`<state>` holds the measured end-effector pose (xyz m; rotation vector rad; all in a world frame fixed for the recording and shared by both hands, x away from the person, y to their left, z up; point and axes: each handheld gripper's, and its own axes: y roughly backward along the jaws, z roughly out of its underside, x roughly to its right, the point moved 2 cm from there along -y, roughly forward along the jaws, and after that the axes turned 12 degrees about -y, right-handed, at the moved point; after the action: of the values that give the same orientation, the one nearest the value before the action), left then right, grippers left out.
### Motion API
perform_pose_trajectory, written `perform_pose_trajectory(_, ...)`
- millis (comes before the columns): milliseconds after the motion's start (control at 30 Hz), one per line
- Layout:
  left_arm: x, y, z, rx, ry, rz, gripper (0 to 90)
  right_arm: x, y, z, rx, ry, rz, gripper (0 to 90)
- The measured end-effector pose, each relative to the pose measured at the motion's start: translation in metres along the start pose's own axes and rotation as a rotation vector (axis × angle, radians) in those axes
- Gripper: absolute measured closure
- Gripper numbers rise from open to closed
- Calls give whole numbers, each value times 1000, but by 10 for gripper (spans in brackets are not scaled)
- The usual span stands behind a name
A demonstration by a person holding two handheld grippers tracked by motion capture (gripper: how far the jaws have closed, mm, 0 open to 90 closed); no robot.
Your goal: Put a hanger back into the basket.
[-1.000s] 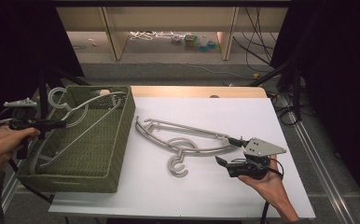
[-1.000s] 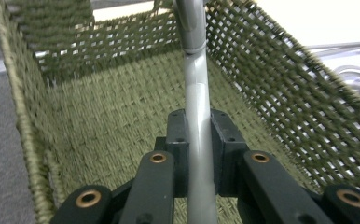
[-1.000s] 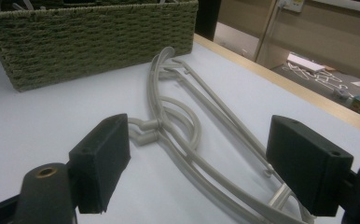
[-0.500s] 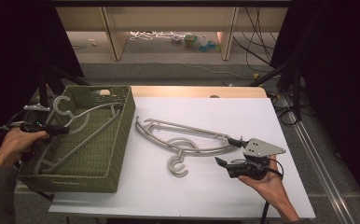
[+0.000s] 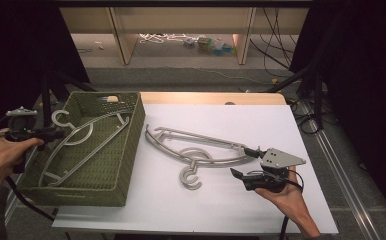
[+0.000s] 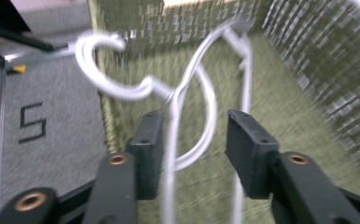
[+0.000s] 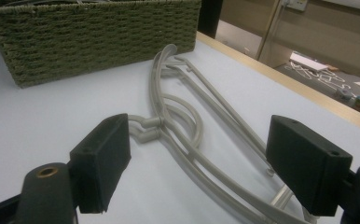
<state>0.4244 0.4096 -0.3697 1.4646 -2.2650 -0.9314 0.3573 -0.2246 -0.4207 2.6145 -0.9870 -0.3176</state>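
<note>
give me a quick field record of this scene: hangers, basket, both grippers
work in hand: moving grey hangers into the green woven basket
hanger in basket: lies slantwise inside, hook over the left rim
left gripper: jaws have just been opening, hanger wire between them, pads not pressing
hangers on table: stacked on the white table
right gripper: open, jaws astride the stack, apart from it

1. The left hand comes in from the near left edge, forearm angled inward, holding the left tongs level and pointing rightward.
2. Their jaws have just been opening and stand parted, pads clear of contact.
3. The right hand reaches in from the near right, palm up beneath the right tongs.
4. Those jaws gape wide, pointing leftward over the surface.
</note>
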Motion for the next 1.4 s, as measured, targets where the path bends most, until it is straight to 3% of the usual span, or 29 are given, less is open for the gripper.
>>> perform_pose_trajectory(167, 34, 42, -17, 143, 54, 8, 417, 2, 1, 0, 3, -5, 1, 222)
perform_pose_trajectory(233, 47, 54, -22, 191, 56, 14, 376, 2, 1, 0, 6, -9, 3, 218)
perform_pose_trajectory(300, 63, 64, -26, 244, 64, 46, 342, 2, 1, 0, 7, -18, 3, 215)
perform_pose_trajectory(367, 82, 72, -30, 301, 63, 68, 319, 2, 0, -1, 13, -16, 0, 205)
perform_pose_trajectory(467, 107, 75, -32, 341, 42, 89, 281, 2, -3, -2, 35, -34, 19, 169)
perform_pose_trajectory(567, 133, 76, -33, 376, 2, 93, 252, 3, -4, -1, 21, -29, 13, 161)
perform_pose_trajectory(667, 157, 74, -35, 406, -47, 100, 235, 3, -7, -1, 26, -34, 12, 160)
perform_pose_trajectory(767, 179, 66, -39, 417, -72, 133, 214, 3, -6, -1, 22, -31, 7, 160)
perform_pose_trajectory(833, 190, 59, -40, 434, -67, 150, 213, 3, -5, -2, 27, -34, 11, 160)
perform_pose_trajectory(967, 204, 45, -39, 440, -96, 164, 204, 3, -4, -2, 32, -32, 15, 160)
perform_pose_trajectory(1033, 210, 38, -37, 441, -76, 184, 203, 2, -3, -2, 24, -51, 15, 160)
perform_pose_trajectory(1067, 213, 35, -36, 442, -69, 190, 202, 4, -4, -2, 47, -38, 13, 160)
perform_pose_trajectory(1400, 248, 13, -25, 444, -98, 261, 202, 4, -4, 0, 20, -39, 17, 159)
